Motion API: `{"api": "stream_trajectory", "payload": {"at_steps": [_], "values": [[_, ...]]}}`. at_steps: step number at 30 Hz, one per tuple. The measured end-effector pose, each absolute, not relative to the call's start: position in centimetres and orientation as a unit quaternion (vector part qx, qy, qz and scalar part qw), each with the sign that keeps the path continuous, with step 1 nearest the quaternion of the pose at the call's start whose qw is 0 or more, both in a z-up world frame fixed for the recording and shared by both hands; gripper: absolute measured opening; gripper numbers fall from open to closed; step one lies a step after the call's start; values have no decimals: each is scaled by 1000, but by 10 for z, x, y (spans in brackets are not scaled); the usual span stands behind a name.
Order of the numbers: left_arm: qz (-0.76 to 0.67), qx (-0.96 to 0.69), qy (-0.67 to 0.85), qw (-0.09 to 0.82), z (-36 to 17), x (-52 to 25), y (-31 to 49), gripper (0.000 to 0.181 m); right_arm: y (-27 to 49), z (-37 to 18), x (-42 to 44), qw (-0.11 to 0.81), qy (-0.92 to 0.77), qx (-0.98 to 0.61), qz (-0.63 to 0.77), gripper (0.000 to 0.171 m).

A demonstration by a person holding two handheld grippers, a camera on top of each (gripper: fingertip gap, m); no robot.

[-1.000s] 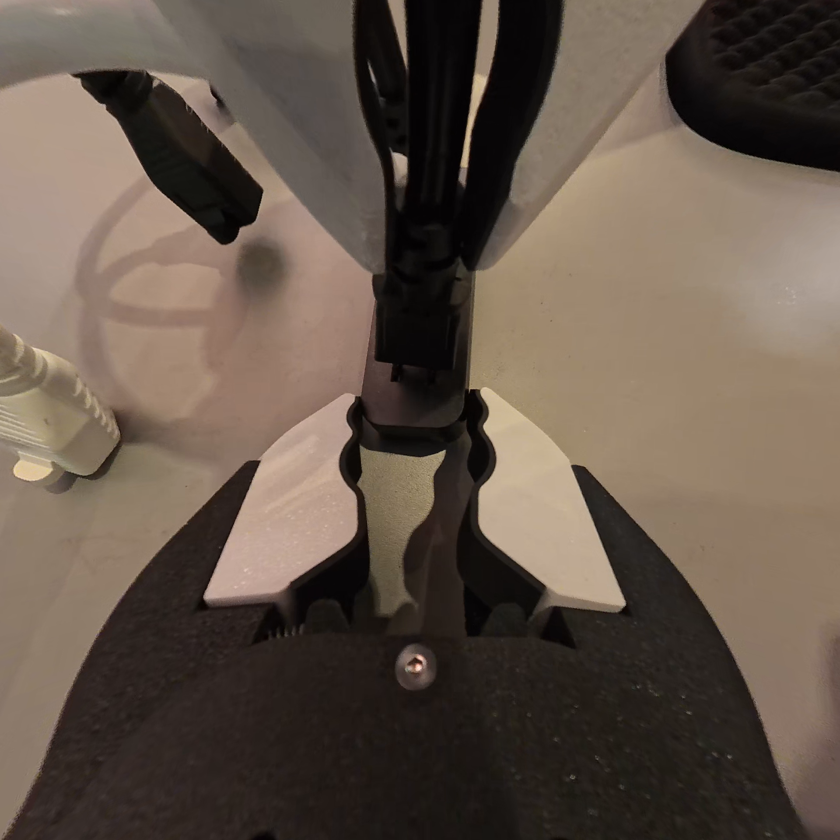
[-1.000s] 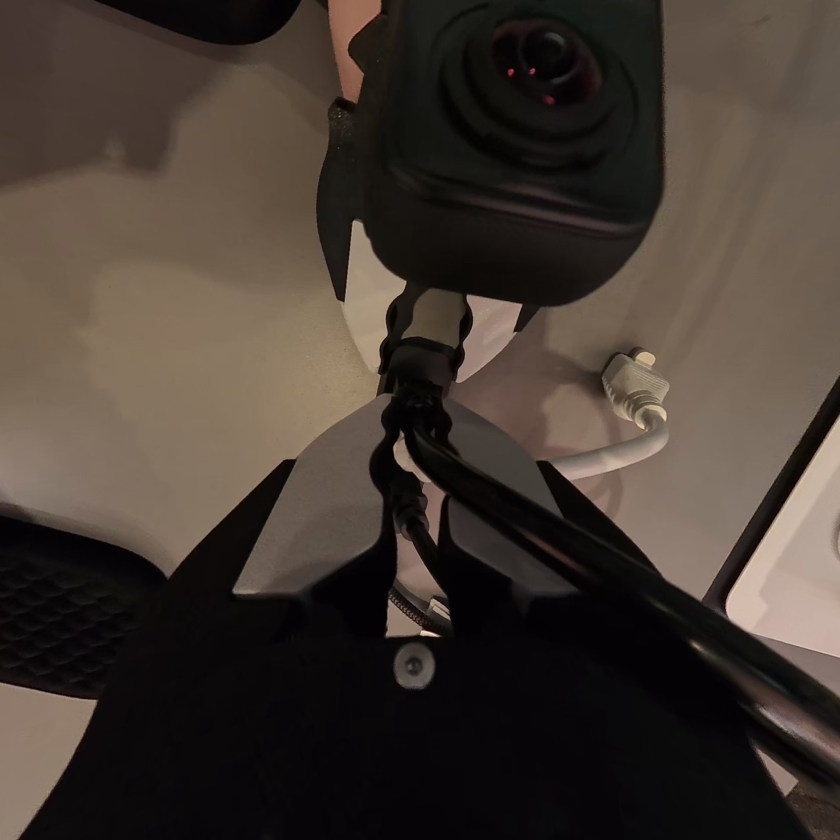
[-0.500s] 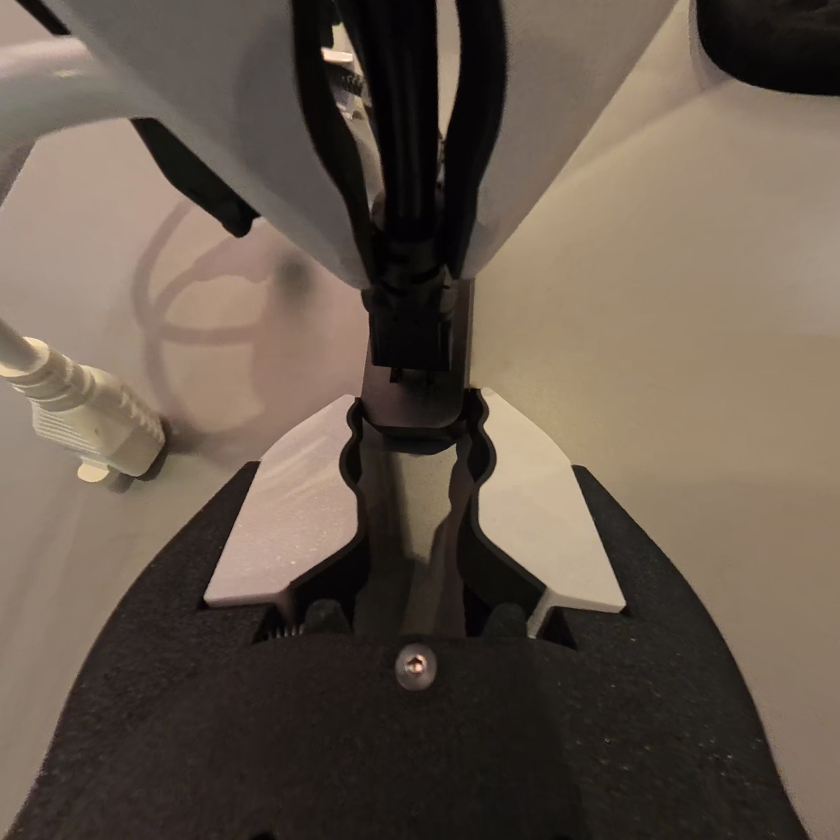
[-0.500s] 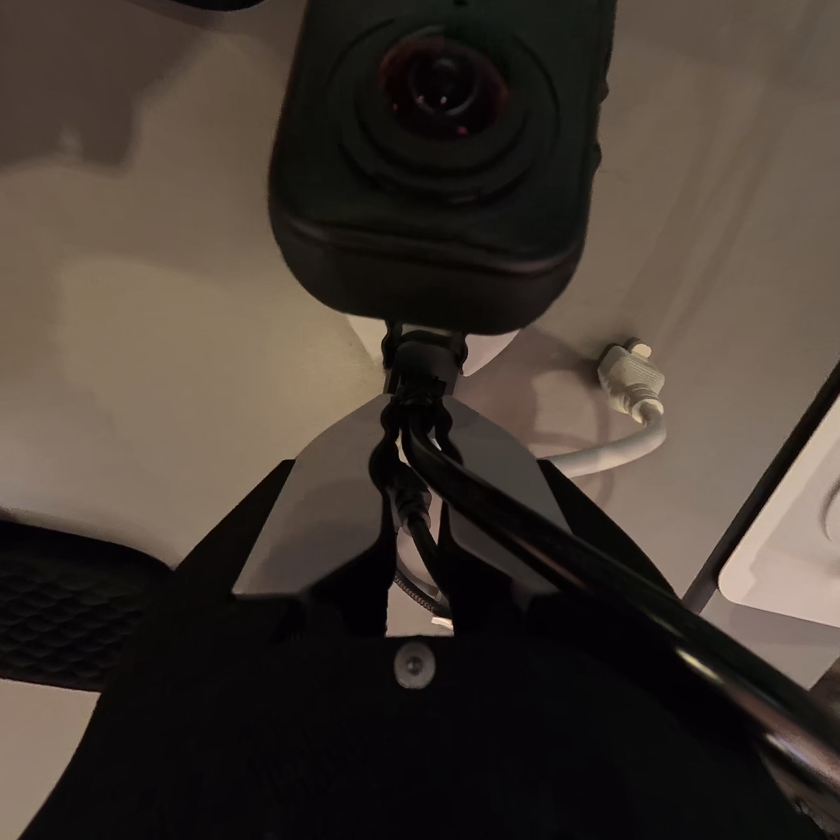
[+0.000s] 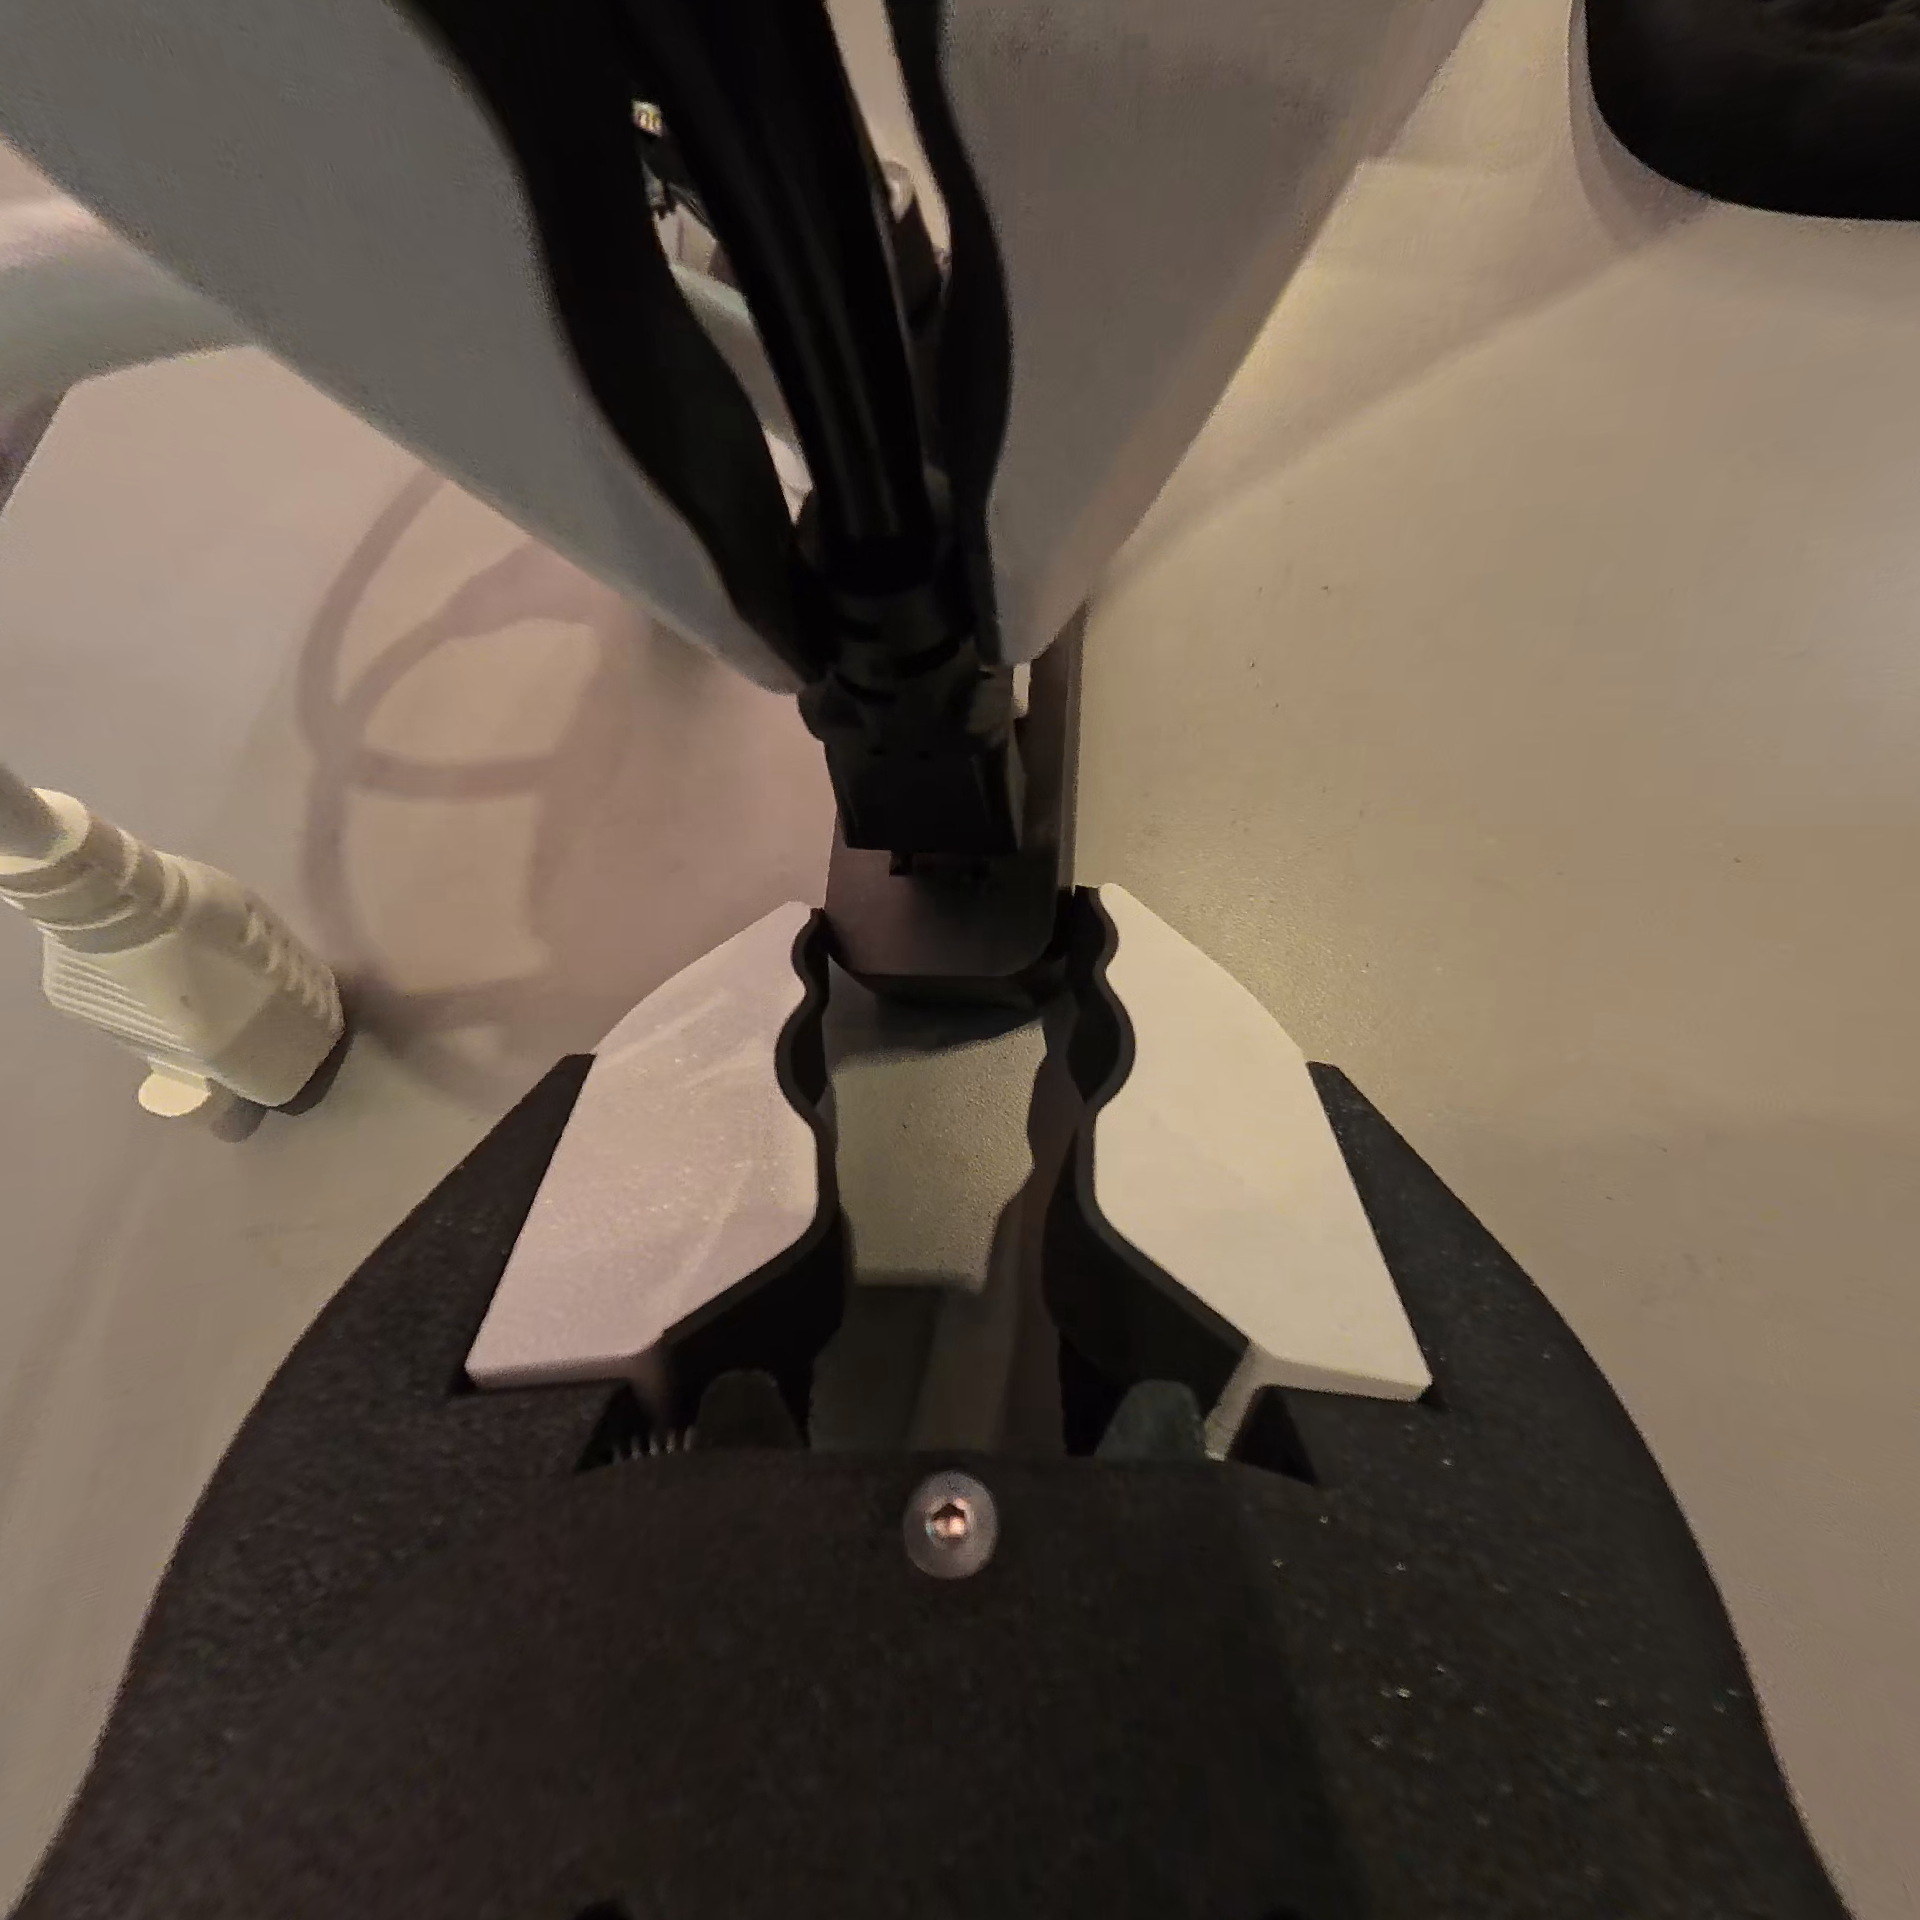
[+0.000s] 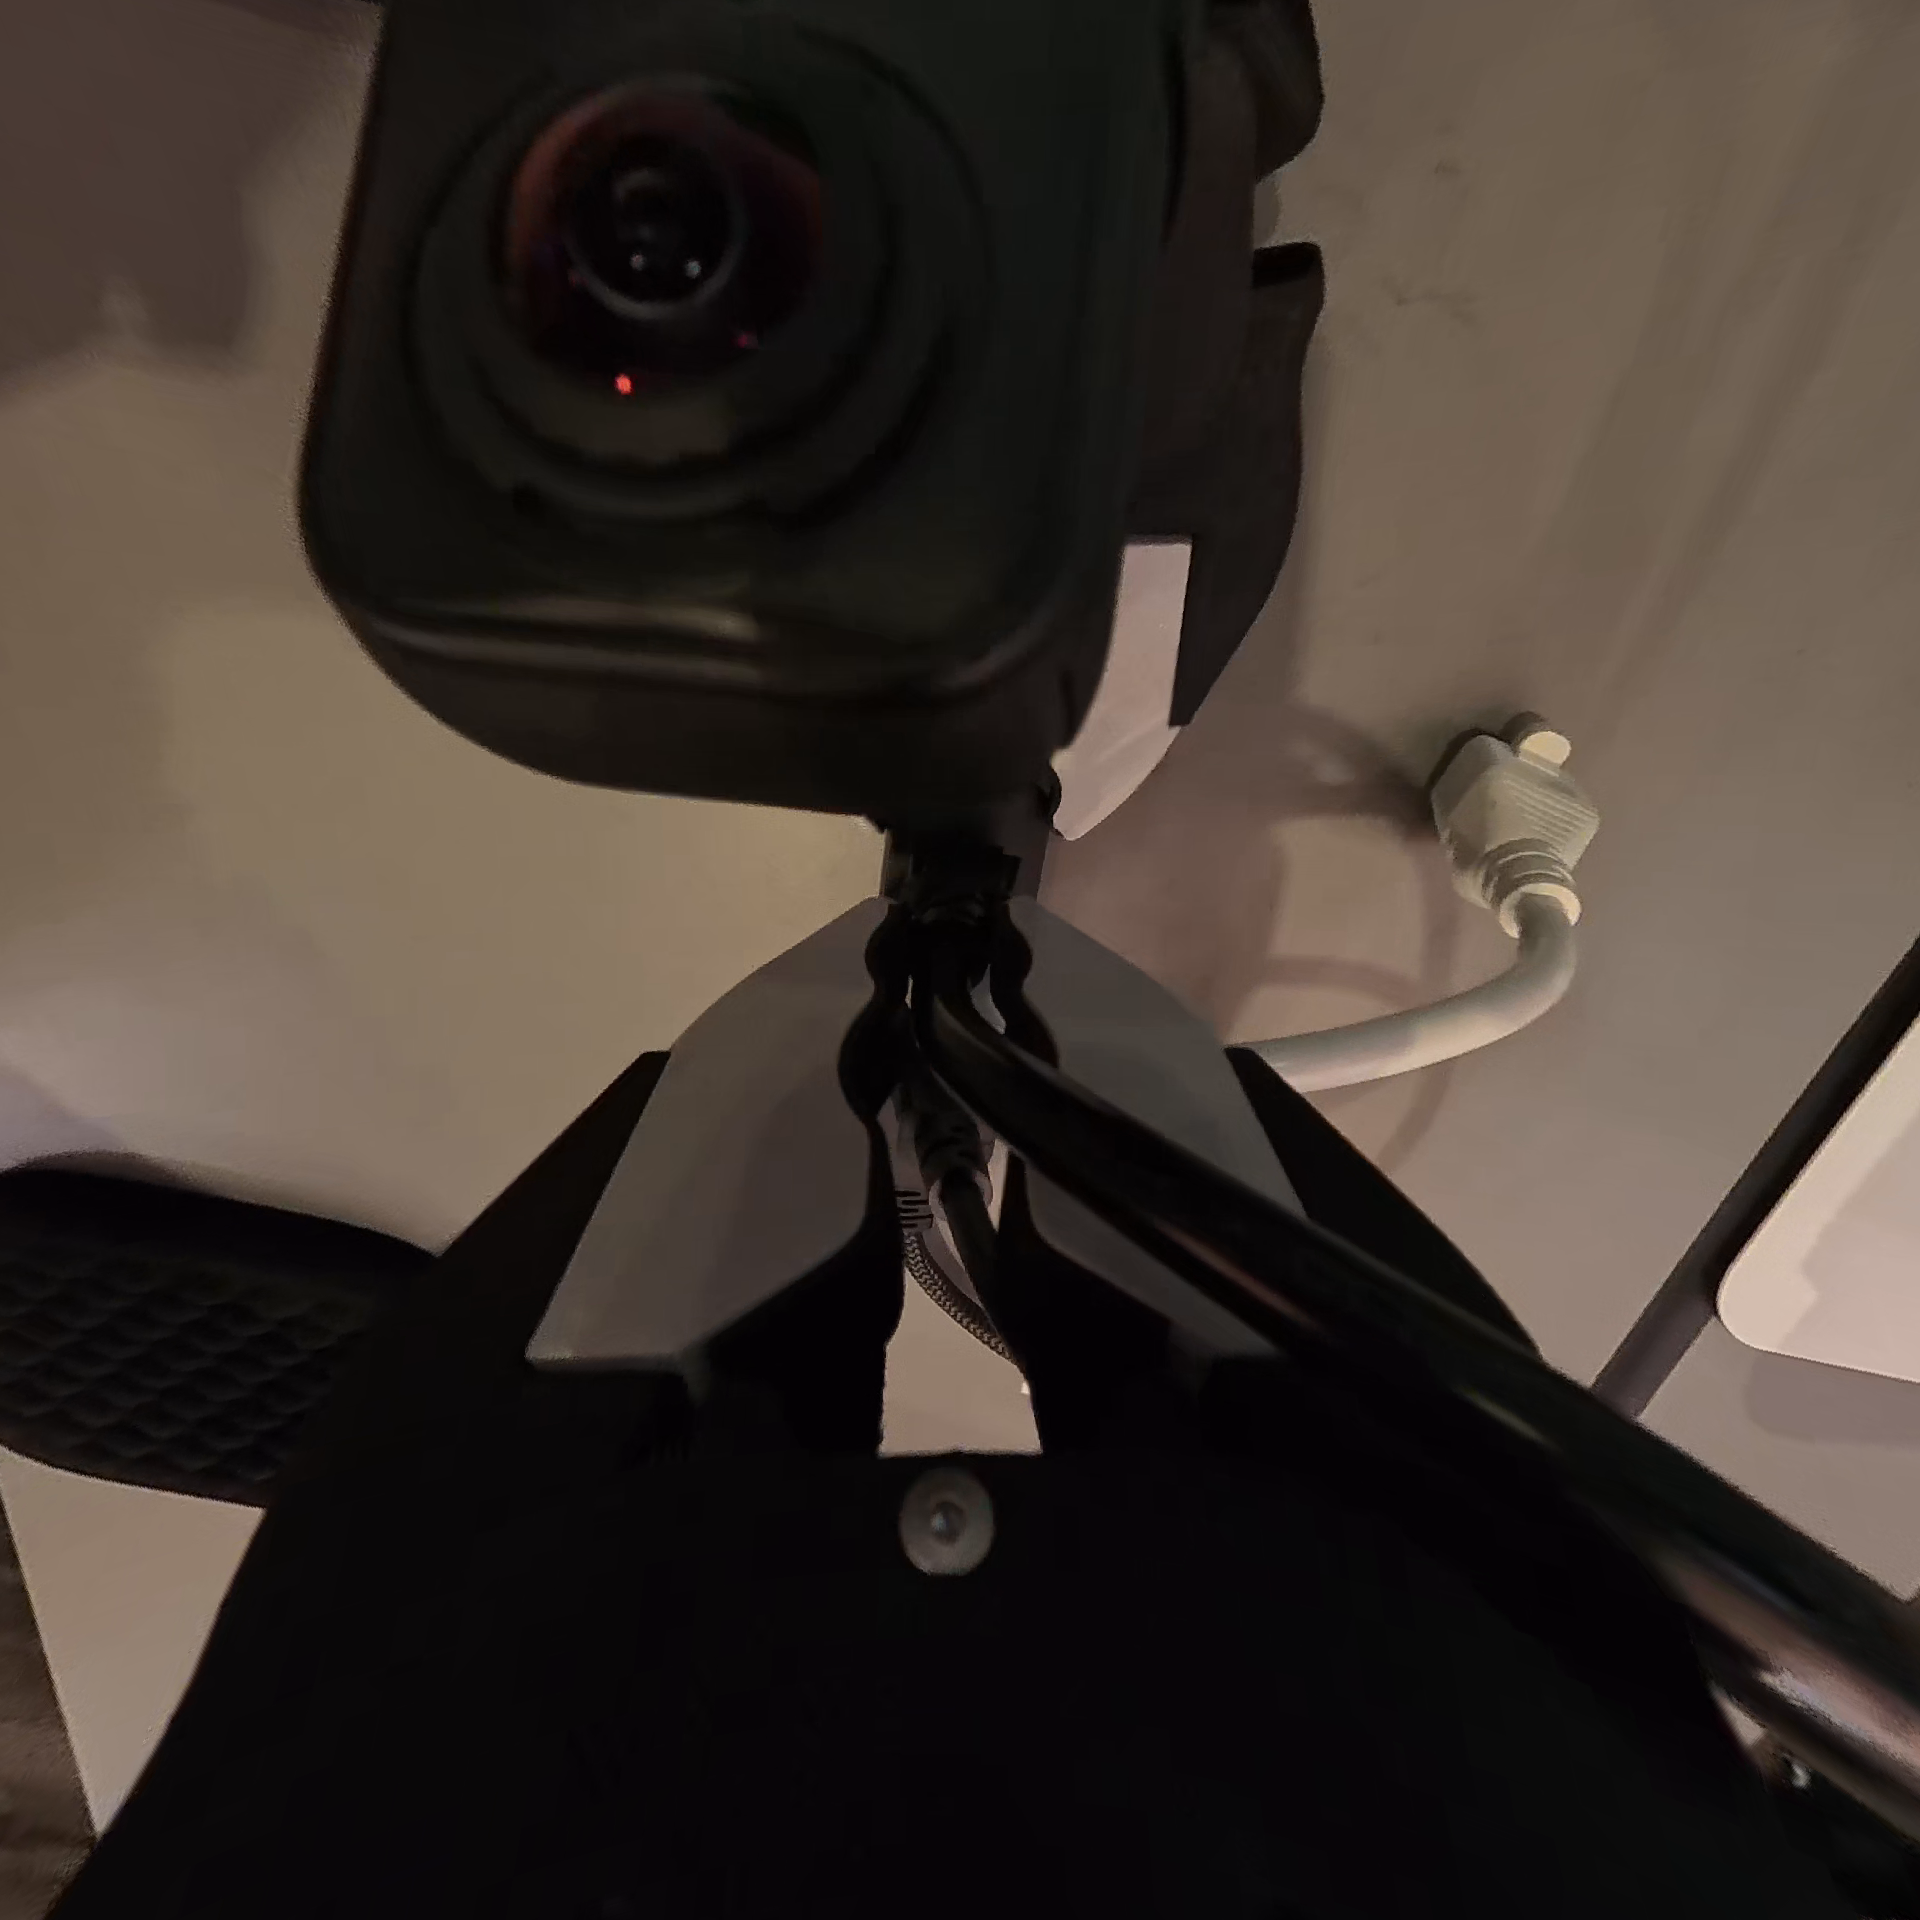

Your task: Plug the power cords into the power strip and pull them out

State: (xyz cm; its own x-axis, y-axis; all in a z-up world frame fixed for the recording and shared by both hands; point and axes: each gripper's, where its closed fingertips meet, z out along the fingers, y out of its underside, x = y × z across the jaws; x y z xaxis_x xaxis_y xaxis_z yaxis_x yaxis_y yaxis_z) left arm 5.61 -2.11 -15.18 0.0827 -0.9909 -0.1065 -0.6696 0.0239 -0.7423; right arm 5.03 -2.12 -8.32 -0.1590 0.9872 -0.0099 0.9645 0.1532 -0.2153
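Observation:
In the left wrist view my left gripper [image 5: 940, 935] is shut on the end of a narrow grey power strip [image 5: 935, 951]. A black plug [image 5: 914, 790] sits in the strip just beyond my fingertips. My right gripper [image 5: 904, 665] comes in from above, its white fingers [image 5: 416, 364] closed around the black plug and its cords. In the right wrist view my right gripper [image 6: 945, 925] is shut on the black plug [image 6: 951, 878], and a thick black cord [image 6: 1351, 1247] trails back to the lower right. The left gripper's camera [image 6: 707, 343] fills the top.
A loose white plug [image 5: 197, 987] with a white cord lies on the pale table [image 5: 1507, 831] at the left; it also shows in the right wrist view [image 6: 1512, 821]. A black perforated pad [image 6: 156, 1320] lies at the left edge. A white object [image 6: 1829, 1247] behind a dark bar is at the right. The white object [image 6: 1829, 1247] is about equally far from each gripper, around 30 cm.
Both grippers keep their grips. The white plug has shifted right and looms larger in the left view. The left gripper's camera has grown larger in the right view.

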Motion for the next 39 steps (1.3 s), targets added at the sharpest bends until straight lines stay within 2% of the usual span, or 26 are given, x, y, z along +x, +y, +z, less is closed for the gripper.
{"api": "stream_trajectory", "payload": {"at_steps": [8,12,14,16,18,28,39], "values": [[-248,-646,627,359,-144,57,-21,43,-21,-83,49,85,-745,-654,95,17],[-328,-632,573,405,-115,64,-22,43,-21,-83,49,87,-744,-655,94,16],[-359,-631,555,407,-107,69,-22,39,-21,-83,49,88,-743,-656,95,16],[-370,-628,549,409,-104,74,-21,25,-21,-83,49,89,-742,-657,95,16],[-376,-629,548,403,-105,75,-21,25,-20,-83,50,91,-740,-660,95,16],[-406,-653,523,368,-106,76,-19,25,-5,-57,41,195,-687,-681,161,23],[-394,-649,533,372,-108,77,-22,25,-13,-55,49,140,-693,-693,140,21]]}}
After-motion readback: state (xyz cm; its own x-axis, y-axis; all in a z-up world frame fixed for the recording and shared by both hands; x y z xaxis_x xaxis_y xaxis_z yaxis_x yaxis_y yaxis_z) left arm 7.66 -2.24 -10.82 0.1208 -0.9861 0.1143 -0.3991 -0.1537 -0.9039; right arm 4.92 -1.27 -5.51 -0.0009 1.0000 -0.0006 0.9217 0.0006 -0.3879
